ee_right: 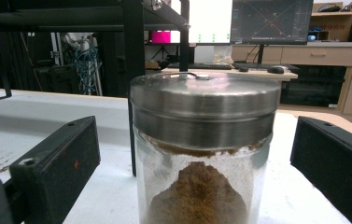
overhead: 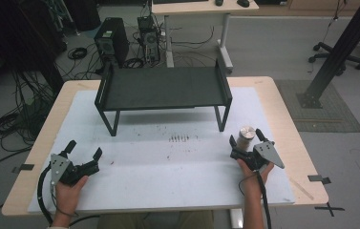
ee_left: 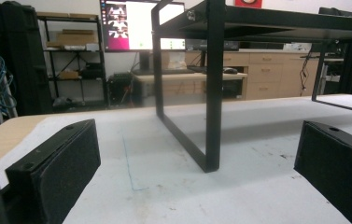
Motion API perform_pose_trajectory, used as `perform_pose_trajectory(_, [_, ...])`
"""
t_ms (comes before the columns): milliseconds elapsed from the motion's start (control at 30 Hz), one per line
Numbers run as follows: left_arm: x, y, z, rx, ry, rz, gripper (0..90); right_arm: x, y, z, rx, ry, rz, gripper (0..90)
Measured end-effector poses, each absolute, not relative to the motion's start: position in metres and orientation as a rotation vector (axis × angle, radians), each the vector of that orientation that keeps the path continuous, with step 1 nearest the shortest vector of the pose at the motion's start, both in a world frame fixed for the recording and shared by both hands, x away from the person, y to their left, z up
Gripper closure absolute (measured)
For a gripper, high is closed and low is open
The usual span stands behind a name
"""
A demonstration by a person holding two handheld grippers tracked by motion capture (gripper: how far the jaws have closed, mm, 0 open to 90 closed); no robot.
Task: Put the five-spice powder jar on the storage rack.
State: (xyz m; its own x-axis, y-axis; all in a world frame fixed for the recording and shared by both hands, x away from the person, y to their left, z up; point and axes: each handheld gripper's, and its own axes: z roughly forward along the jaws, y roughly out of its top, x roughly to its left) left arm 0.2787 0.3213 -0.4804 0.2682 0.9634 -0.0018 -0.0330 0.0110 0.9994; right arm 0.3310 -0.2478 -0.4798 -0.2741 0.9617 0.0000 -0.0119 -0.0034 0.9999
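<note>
A: Jar (ee_right: 204, 154) — base cut off below frame; brown powder inside, steel lid.

B: Between the wide-open right gripper (overhead: 248, 140) jaws, ungripped. Left gripper (overhead: 83, 151) open, empty. Black rack (overhead: 163, 88) behind.

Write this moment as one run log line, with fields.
left gripper: open, empty | right gripper: open around jar, no contact | jar: upright on table, lid on

- A wooden counter (overhead: 282, 124) carries a white mat (overhead: 168, 176) over most of its top;
- a black metal shelf (overhead: 163, 88) stands on the mat at the far side;
- a glass jar (overhead: 246, 138) of brown powder stands near the mat's right edge;
- dark specks (overhead: 178, 138) dot the middle.
</note>
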Motion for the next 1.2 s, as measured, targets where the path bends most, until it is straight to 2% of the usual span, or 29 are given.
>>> perform_pose_trajectory(1200, [0.2788,0.3214,-0.4804,1.294,0.989,1.018,0.5,0.3311,-0.2482,-0.4798,1.05,1.414,1.427,3.8])
